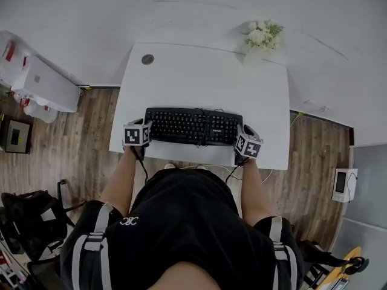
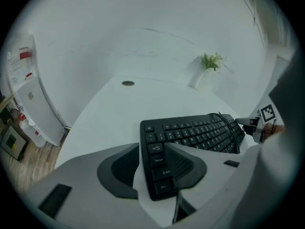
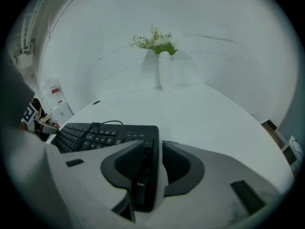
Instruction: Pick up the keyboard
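L gripper (image 2: pixel 152 148) & R gripper (image 3: pixel 153 146) wide, straddling keyboard (image 1: pixel 193 125) ends, partly hiding them.

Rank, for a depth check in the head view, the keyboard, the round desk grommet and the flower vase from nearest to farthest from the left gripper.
1. keyboard: its left end lies between the open jaws of the left gripper.
2. round grommet: far left part of the desk.
3. flower vase: far right corner, by the wall.
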The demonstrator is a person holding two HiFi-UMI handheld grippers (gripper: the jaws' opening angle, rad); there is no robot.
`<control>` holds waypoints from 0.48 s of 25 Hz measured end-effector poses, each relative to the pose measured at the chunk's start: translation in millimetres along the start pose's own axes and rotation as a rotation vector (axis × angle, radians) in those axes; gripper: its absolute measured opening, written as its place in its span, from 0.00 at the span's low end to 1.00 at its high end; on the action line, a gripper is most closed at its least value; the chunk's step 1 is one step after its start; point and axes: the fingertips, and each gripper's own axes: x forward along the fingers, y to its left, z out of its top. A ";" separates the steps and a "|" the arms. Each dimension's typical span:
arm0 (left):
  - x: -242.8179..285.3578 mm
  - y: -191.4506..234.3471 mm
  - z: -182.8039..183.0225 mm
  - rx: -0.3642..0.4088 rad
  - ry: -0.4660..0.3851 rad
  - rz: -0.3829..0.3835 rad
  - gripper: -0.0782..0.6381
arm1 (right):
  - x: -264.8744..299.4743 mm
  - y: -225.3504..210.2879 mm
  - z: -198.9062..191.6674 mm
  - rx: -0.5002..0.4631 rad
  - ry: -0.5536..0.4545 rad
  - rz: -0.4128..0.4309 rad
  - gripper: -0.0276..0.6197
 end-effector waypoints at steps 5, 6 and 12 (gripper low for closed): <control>11.9 3.4 -5.5 -0.080 0.014 -0.059 0.37 | 4.3 0.1 0.7 0.109 -0.006 0.097 0.24; 12.8 3.8 -6.2 -0.103 0.014 -0.084 0.37 | 4.8 0.2 -0.7 0.145 0.001 0.126 0.25; 17.3 5.3 -10.2 -0.238 0.011 -0.227 0.37 | 8.3 1.9 -4.0 0.310 0.078 0.277 0.25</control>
